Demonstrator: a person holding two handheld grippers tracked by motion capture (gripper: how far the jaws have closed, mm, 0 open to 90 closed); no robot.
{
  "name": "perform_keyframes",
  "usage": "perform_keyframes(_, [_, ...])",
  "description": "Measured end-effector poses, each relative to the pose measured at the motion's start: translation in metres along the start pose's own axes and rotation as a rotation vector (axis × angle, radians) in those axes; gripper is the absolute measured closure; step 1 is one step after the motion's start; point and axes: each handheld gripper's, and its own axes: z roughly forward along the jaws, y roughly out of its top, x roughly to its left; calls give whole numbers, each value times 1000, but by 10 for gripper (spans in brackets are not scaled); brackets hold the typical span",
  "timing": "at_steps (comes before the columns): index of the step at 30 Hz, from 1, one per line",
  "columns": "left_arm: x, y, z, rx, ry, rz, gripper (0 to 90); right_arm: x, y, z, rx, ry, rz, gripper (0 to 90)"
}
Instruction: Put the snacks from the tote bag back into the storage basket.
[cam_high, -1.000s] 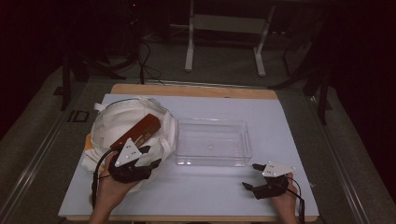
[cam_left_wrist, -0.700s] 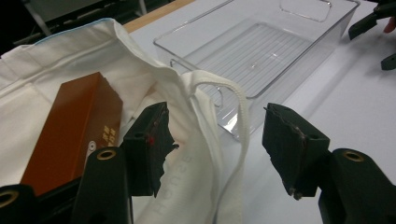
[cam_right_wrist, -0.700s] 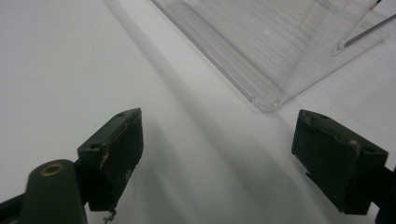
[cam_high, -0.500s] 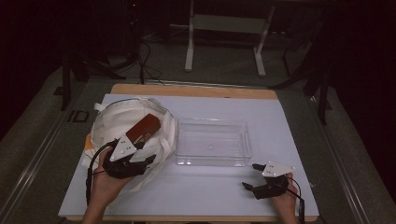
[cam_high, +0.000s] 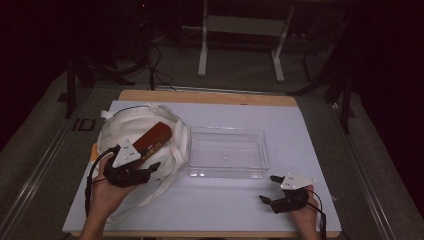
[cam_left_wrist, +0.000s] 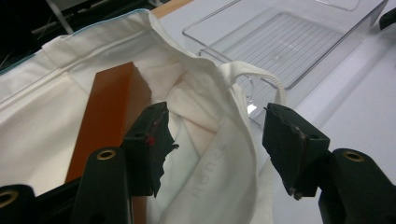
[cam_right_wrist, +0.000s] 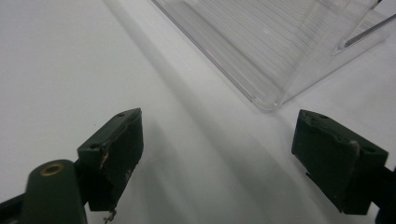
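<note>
Left gripper jaws part-open astride bag rim, not clamped; right gripper wide open, empty.

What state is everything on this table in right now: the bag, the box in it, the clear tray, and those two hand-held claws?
White cloth bag: lying on the table, mouth open.
Brown box: sticking out of the bag's mouth, tilted.
Clear tray: upright, empty, beside the bag.
Left gripper: fingers apart, straddling the bag's rim, not pressing on it.
Right gripper: fingers wide open, nothing between them, low over the bare table near the tray.
</note>
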Motion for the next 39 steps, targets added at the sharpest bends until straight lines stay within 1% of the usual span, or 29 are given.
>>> perform_keyframes(4, [4,1,-3,14,9,5,416,0,0,0,1,1,4,167])
perform_keyframes(8, [9,2,-4,12,17,-3,416,0,0,0,1,1,3,167])
perform_keyframes(10, [11,2,-6,17,21,1,416,0,0,0,1,0,4,167])
perform_keyframes(11, [12,3,-6,14,23,-3,416,0,0,0,1,0,4,167])
perform_keyframes(19, [22,5,-11,24,47,-2,416,0,0,0,2,0,3,167])
perform_keyframes(22, [25,6,-12,30,46,-2,416,0,0,0,1,0,2,167])
perform_keyframes(29, [34,4,-12,59,56,-9,416,0,0,0,2,-1,1,167])
perform_keyframes(33, [39,3,-13,86,66,-5,415,0,0,0,3,-1,1,167])
perform_keyframes(39, [43,-1,-13,99,66,-17,413,0,0,0,4,-2,-3,167])
